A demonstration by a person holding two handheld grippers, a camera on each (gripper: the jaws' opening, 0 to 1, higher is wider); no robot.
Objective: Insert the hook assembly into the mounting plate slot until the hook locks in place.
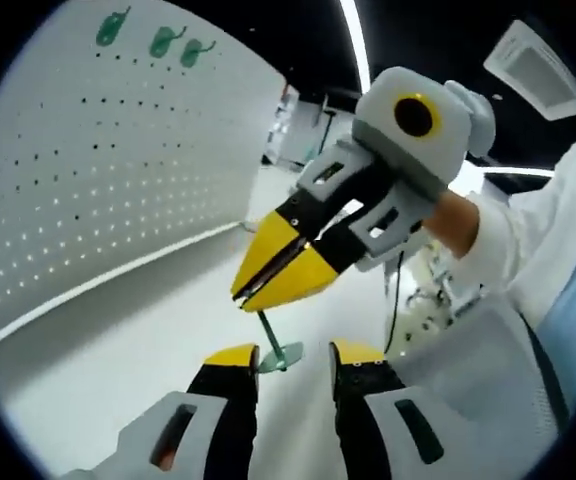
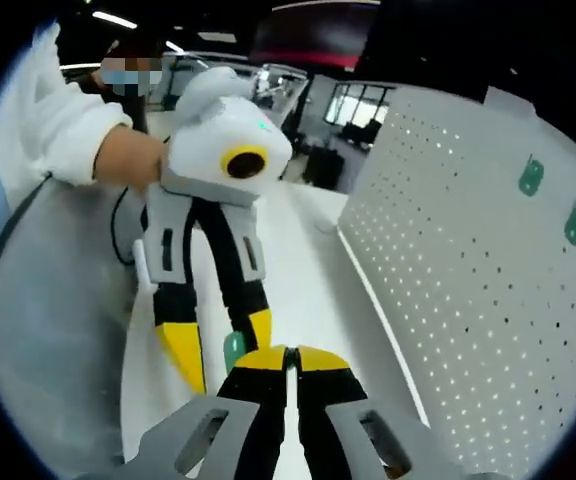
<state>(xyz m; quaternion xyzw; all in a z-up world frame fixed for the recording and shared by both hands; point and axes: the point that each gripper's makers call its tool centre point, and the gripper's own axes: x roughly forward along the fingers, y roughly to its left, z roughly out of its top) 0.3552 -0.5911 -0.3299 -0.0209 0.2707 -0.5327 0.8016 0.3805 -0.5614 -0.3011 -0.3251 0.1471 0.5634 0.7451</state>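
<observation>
Now | right claw [image 1: 251, 296] clamped on green hook [image 1: 276, 346] | left claw [image 1: 293, 362] apart, hook between its tips

Matt white perforated pegboard [image 1: 98, 180], glossy green plastic hook [image 1: 276, 345], smooth white table [image 1: 118, 330]

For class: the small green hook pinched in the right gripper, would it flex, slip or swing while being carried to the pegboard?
The green hook looks like thin, rigid plastic, so probably light and stiff. The right gripper pinches only its stem tip, so it might pivot. Its flat base hangs free, possibly swinging.
</observation>
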